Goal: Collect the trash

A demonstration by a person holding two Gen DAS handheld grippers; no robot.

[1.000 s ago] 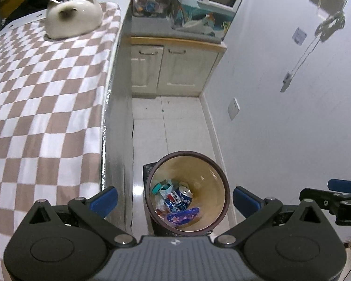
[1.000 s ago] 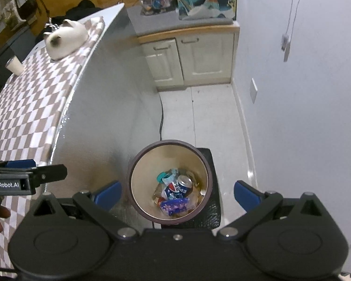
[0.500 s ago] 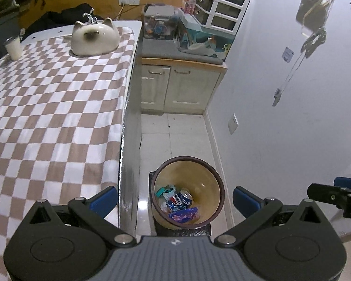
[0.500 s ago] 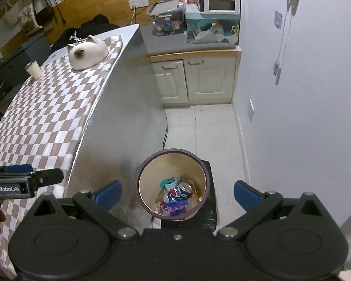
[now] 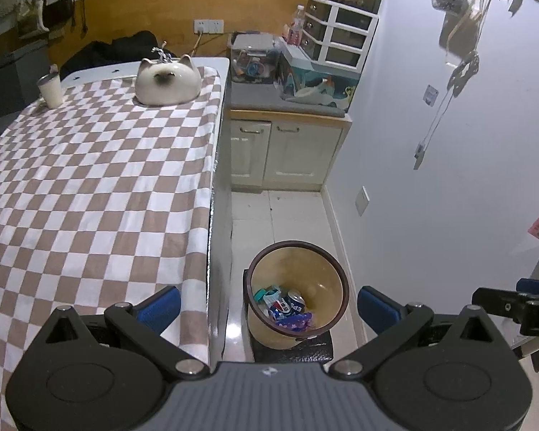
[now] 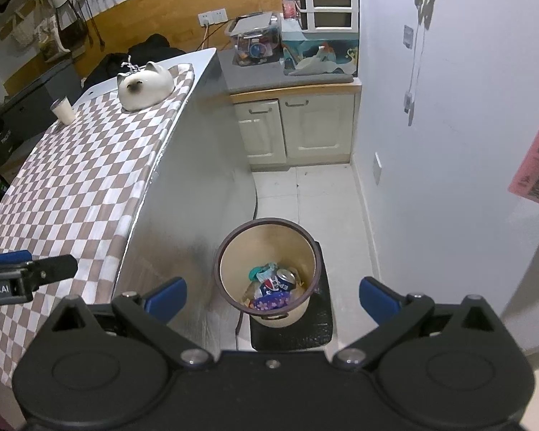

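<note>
A bench [image 5: 90,186] draped in a brown-and-white checked cloth [image 5: 133,237] fills the left of the room, its silvery side wall [image 6: 183,194] dropping to a pale tiled floor [image 5: 280,212]. On the far end of the cloth sit a cat-shaped ceramic piece [image 5: 167,84] and, further left, a pale cup [image 5: 50,89]. Beyond the bench, against the far wall, a cream cabinet [image 5: 284,154] with two doors carries a grey top crowded with a clear box [image 5: 253,59], a bottle [image 5: 296,30] and a white drawer unit [image 5: 337,34]. A white wall [image 5: 449,179] runs down the right, with a socket plate low on it and a pink slip [image 6: 537,161] stuck higher up.

The bin [image 5: 298,296], tan inside with a dark rim, stands on the floor on a black mat [image 6: 305,330], just beside the bench's side wall. The trash lies at its bottom: a blue can [image 5: 289,303], a purple wrapper [image 5: 293,321] and a teal scrap [image 5: 264,292].

The left claw [image 5: 267,305] hovers high above the bin, pointing down, its blue-padded fingers [image 5: 160,303] spread wide and empty. The right claw [image 6: 273,294] hangs likewise over the bin, fingers wide apart and holding nothing. Each claw's tip shows at the edge of the other's view, the two well apart.
</note>
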